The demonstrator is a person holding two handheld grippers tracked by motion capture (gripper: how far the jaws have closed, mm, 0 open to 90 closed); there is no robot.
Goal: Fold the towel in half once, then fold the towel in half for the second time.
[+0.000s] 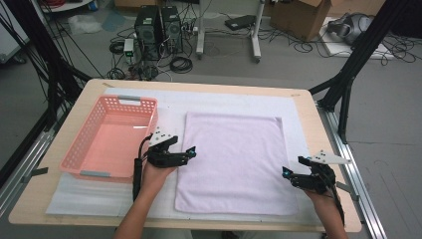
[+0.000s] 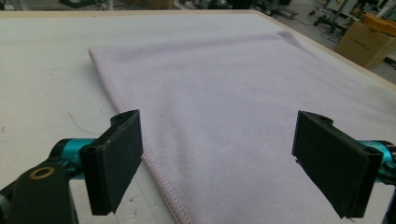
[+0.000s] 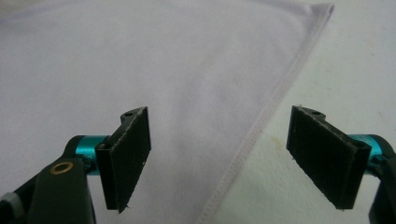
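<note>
Both hand-held grippers (image 1: pixel 191 152) (image 1: pixel 285 173) gape empty over lilac towel (image 1: pixel 234 159); cabled floor (image 1: pixel 214 55) beyond.

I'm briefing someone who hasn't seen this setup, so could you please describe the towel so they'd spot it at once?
On the wooden table lies a white mat. Right of the pink basket, the towel lies spread flat on the mat, between the two grippers. It is the only soft, pale lilac cloth, with a stitched hem.

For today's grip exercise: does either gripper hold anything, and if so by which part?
Nothing is held. The left gripper and right gripper stand open, each over a side edge of the flat towel.
</note>
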